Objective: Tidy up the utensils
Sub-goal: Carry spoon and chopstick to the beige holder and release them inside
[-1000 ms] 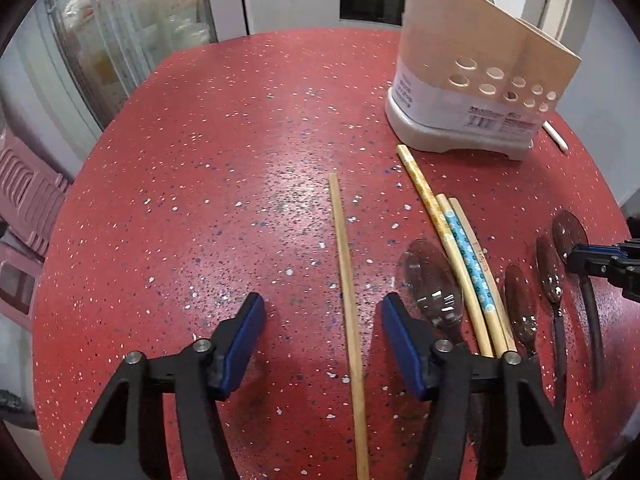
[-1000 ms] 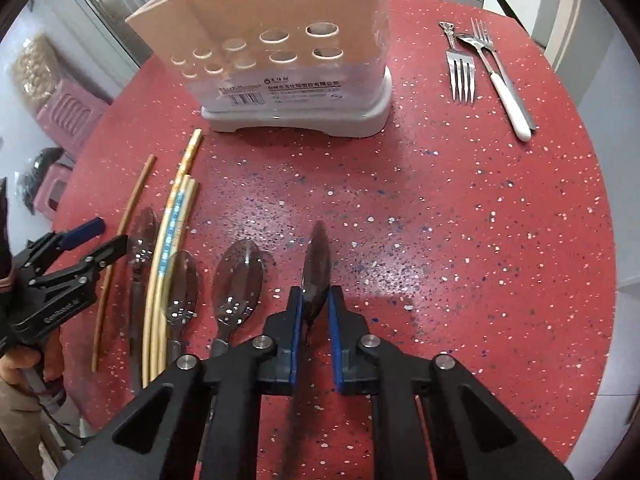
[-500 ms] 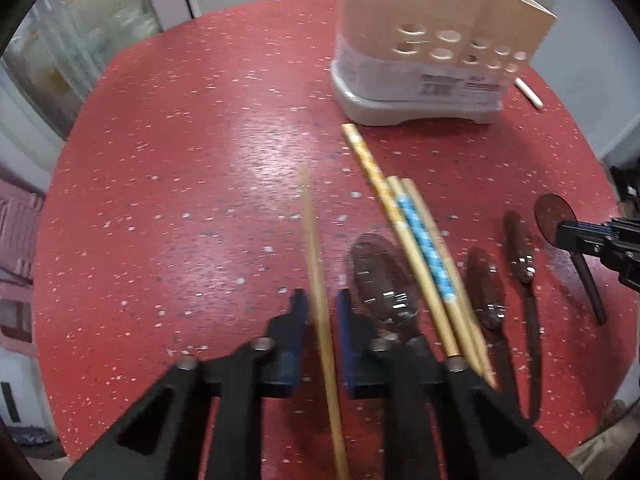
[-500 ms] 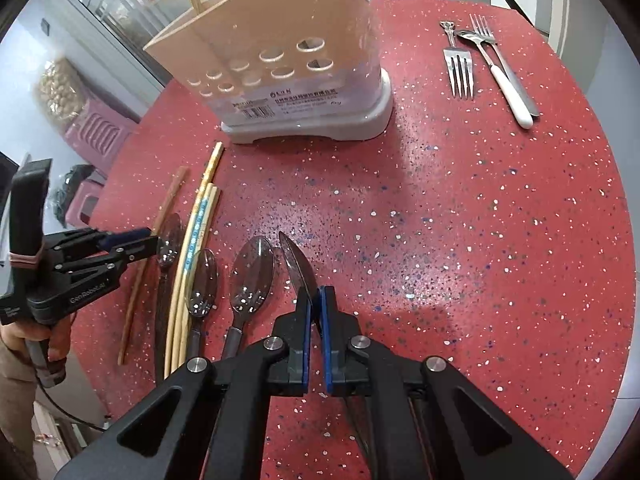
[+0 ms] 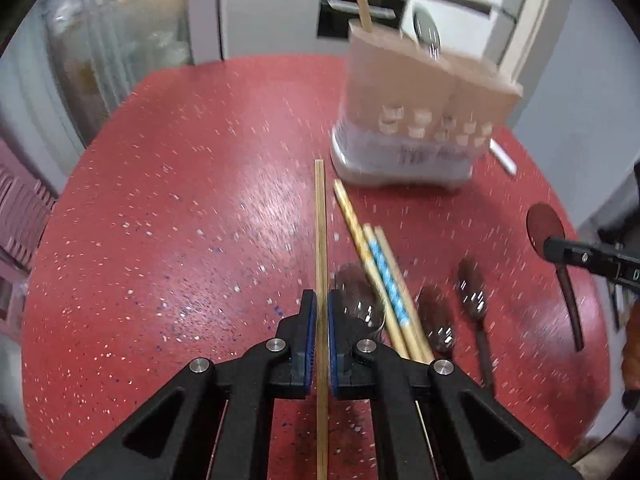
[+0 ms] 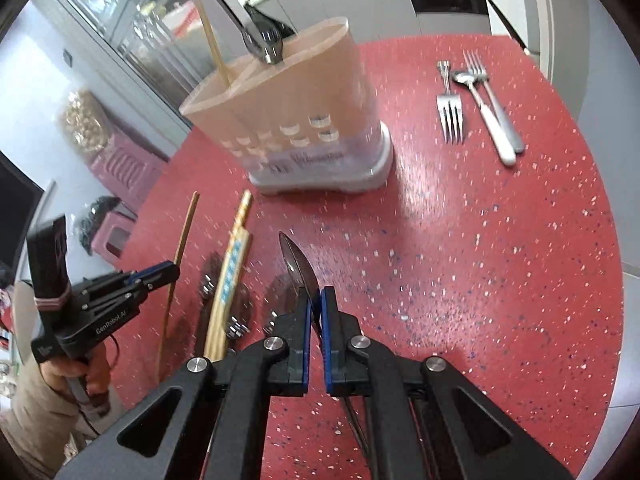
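Observation:
My left gripper [image 5: 321, 305] is shut on a plain wooden chopstick [image 5: 321, 224] and holds it lifted above the red table [image 5: 168, 216]. My right gripper [image 6: 315, 301] is shut on a dark spoon [image 6: 296, 260], raised off the table with its bowl forward. The beige utensil holder [image 6: 288, 120] stands beyond both, with a chopstick and a dark spoon upright in it. Three patterned chopsticks [image 5: 380, 276] and three dark spoons [image 5: 472, 300] lie flat between the grippers. In the left wrist view the right gripper [image 5: 560, 250] and its spoon [image 5: 544, 226] show at the right edge.
Two forks [image 6: 450, 114] and a white-handled spoon [image 6: 490, 120] lie at the table's far right. A pink plastic stool [image 6: 124, 164] and glass cabinet doors stand off the table's left side. A hand [image 6: 80, 372] in a beige sleeve holds the left gripper.
My left gripper closed on the plain chopstick and lifted it off the table. My right gripper rose with the dark spoon and swung toward the holder.

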`<state>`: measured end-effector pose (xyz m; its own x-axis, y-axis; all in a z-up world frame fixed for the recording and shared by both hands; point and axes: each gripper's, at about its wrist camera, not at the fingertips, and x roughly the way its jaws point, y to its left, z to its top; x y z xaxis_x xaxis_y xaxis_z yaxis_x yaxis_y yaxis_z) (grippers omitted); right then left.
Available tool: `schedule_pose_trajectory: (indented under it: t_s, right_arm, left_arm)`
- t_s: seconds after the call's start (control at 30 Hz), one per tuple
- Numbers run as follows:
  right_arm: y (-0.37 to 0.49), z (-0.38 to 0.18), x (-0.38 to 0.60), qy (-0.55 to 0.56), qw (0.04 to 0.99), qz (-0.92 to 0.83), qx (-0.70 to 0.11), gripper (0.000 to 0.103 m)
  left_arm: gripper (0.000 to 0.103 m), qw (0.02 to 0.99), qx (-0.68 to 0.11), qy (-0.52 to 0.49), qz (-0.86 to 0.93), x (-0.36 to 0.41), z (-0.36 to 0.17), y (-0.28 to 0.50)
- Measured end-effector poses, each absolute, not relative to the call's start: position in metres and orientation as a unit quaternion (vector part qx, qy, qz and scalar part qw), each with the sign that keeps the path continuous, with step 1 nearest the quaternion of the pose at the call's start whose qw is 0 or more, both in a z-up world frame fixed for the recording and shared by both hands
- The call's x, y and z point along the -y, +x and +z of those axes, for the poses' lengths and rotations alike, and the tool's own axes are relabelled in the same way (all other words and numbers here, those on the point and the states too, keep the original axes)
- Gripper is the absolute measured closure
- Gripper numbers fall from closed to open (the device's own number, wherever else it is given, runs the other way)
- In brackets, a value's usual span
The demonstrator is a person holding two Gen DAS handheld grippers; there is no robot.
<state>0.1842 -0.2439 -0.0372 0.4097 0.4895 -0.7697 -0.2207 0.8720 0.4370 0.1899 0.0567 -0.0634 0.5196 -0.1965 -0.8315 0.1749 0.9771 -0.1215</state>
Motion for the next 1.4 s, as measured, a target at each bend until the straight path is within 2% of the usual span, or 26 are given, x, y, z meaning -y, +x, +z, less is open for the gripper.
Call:
schedule_pose_trajectory:
  t_s: [0.47, 0.73, 1.1, 1.4]
  right_arm:
    - [0.191, 0.040, 0.258, 0.188, 0.869, 0.255, -0.381, 0.098]
    - [0.234, 0.080, 0.257, 0.222, 0.873, 0.284, -0.329, 0.098]
    - [0.316, 0.097, 0.229, 0.226, 0.874, 0.320, -0.287, 0.098]
    - [0.371, 0.072, 0.214, 0.231, 0.861, 0.349, -0.288, 0.098]
  left_arm:
    - [0.073, 0.931, -0.331, -0.098, -0.118, -0.058, 0.043, 0.191]
    - [0.073, 0.944, -0.279, -0.127, -0.123, -0.046, 0.085, 0.240]
    - [0.073, 0.959, -0.228, -0.131, -0.110, -0.026, 0.110, 0.303]
    - [0.073, 0.961, -0.219, -0.145, -0.088, -0.021, 0.089, 0.343]
